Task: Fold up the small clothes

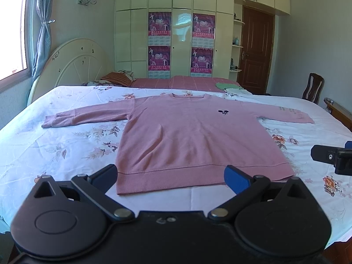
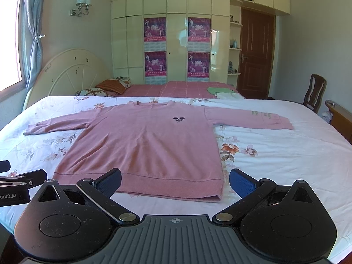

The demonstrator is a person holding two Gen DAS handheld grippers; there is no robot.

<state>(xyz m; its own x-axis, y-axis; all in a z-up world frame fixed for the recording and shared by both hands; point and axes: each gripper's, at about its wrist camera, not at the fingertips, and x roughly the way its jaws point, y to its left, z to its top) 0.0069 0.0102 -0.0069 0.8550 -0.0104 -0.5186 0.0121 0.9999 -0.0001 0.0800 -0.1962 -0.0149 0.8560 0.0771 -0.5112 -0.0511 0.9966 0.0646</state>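
Note:
A pink long-sleeved sweatshirt (image 1: 182, 136) lies flat, front up, on the floral bedsheet (image 1: 55, 149), both sleeves spread out and the hem nearest me. It also shows in the right wrist view (image 2: 145, 145). My left gripper (image 1: 171, 176) is open and empty, hovering just in front of the hem's left half. My right gripper (image 2: 175, 182) is open and empty, in front of the hem's right corner. The right gripper shows at the right edge of the left wrist view (image 1: 332, 157); the left gripper shows at the left edge of the right wrist view (image 2: 19, 180).
A second bed with a pink checked cover (image 1: 182, 81) lies behind, with folded green and white clothes (image 1: 228, 86) on it. Pillows (image 1: 114, 79) and a rounded headboard (image 1: 74, 63) are at the back left. A wooden chair (image 1: 312, 90) and a low wooden footboard (image 2: 341, 116) stand to the right.

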